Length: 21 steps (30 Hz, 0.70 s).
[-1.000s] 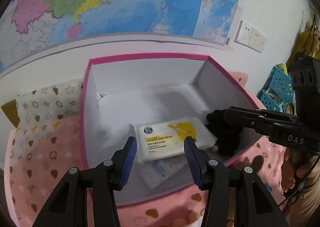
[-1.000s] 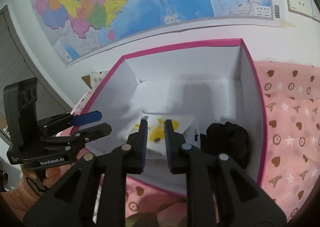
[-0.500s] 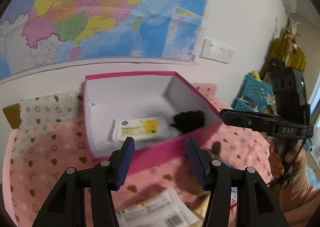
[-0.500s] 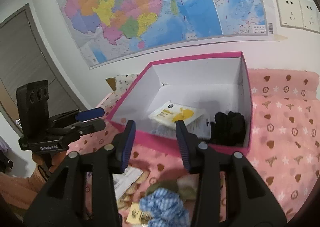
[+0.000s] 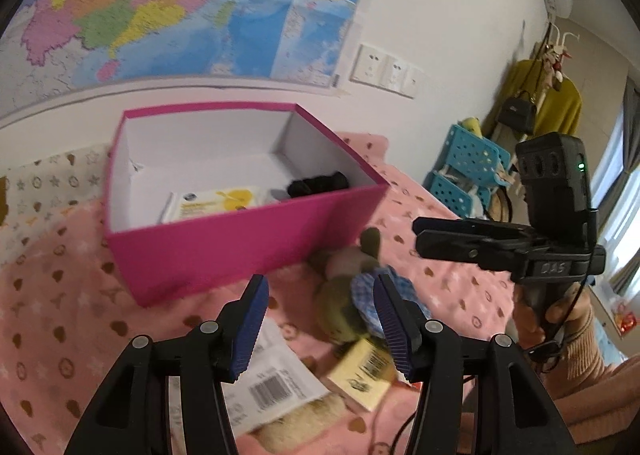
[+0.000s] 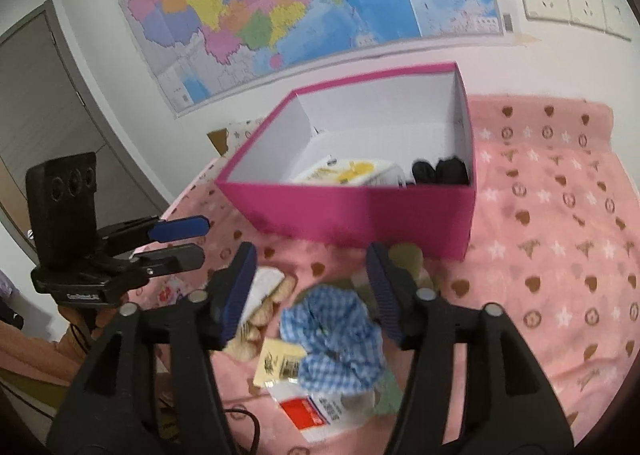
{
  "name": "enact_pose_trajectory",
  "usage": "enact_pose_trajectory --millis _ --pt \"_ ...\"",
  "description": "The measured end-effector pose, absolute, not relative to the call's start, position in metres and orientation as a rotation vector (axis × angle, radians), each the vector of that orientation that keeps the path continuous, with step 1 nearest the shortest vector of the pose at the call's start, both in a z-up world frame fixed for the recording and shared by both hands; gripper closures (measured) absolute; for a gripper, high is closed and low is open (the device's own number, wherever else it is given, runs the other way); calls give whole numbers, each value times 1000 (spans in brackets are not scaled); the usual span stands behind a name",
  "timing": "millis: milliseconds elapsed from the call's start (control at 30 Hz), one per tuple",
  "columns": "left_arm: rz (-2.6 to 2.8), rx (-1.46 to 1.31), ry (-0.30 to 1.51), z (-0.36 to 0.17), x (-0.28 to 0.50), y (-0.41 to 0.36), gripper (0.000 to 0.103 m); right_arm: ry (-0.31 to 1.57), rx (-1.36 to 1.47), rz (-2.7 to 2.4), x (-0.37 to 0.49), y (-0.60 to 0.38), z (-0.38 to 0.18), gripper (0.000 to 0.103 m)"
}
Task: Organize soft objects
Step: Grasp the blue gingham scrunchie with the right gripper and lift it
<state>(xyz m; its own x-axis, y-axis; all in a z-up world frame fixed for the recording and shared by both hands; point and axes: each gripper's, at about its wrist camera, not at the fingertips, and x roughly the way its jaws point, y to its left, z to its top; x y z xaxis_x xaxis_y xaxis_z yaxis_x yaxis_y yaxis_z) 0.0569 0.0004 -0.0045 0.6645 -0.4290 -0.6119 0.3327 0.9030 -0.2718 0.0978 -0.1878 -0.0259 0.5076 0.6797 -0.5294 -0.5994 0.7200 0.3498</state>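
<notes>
Bedding in pink with brown hearts and stars (image 6: 560, 239) now fills the lower half of both views, where a second ago the inside of the box filled them: both hands have drawn back from it. That reads as one deposit finished and the next pick about to start.

From the right wrist, the magenta box (image 6: 360, 215) sits at 12 o'clock, open, with the yellow-and-white wipes pack (image 6: 348, 171) lying flat on its floor and a black soft item (image 6: 440, 171) at the pack's 3 o'clock, against the right wall.

At 6 o'clock from the box, on the bed, the unsorted pile waits: an olive plush toy (image 5: 344, 295), a blue gingham scrunchie (image 6: 332, 339) lying on it, flat plastic packets (image 5: 276, 379) and a yellow card tag (image 6: 278, 367).

The right gripper (image 6: 312, 291), which was nearly pressed together over the wipes pack, is opening, its jaws spread above the scrunchie and touching nothing. The left gripper (image 5: 320, 323) is also spread and empty, hovering over the plush and packets.

The scrunchie looks like the likeliest next target.
</notes>
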Motion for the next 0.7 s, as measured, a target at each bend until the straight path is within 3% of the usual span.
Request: enact_pose_trajectory --millis 467,700 --pt "-531 -112 844 -36 61 -43 48 827 148 710 95 -200 -77 40" --pt "-558 -130 886 -45 66 -48 56 845 154 724 99 -195 -87 40"
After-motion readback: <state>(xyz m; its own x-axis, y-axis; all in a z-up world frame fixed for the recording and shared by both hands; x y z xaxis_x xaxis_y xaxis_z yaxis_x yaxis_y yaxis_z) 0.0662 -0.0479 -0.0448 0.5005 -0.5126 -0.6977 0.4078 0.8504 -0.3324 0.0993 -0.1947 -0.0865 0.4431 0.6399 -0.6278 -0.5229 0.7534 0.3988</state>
